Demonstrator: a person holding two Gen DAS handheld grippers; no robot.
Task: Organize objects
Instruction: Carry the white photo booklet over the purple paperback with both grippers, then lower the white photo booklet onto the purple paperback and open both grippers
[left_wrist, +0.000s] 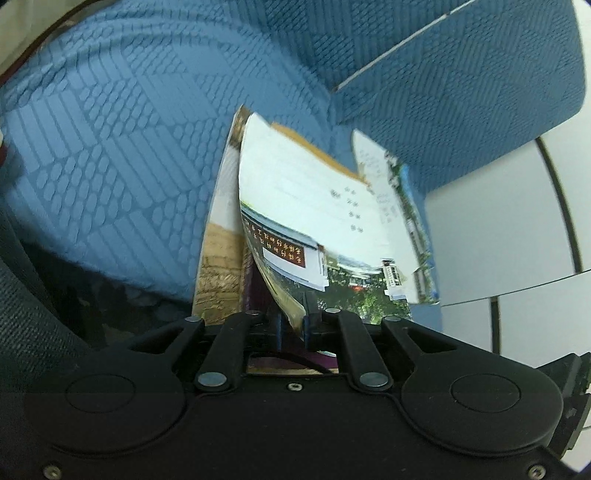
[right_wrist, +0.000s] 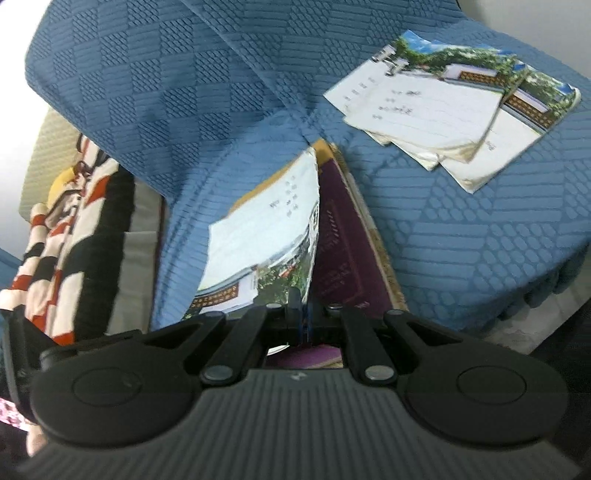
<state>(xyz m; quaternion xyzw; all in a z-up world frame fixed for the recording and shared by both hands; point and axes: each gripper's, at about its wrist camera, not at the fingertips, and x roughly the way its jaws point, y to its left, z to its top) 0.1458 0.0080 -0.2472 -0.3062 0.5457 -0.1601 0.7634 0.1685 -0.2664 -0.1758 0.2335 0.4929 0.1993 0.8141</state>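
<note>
Right wrist view: three loose booklets (right_wrist: 443, 110) fanned on the blue sofa cover (right_wrist: 461, 240); near them, one held booklet (right_wrist: 266, 236), one purple book (right_wrist: 343, 251), one striped cloth (right_wrist: 74, 229).

The sofa cover (right_wrist: 461, 229) is matt blue woven cloth with a raised, quilted pattern. The booklets (right_wrist: 436, 110) are smooth paper with glossy printed covers. The purple book (right_wrist: 343, 254) looks matt. Both grippers' housings are matt black plastic with metal pins.
</note>
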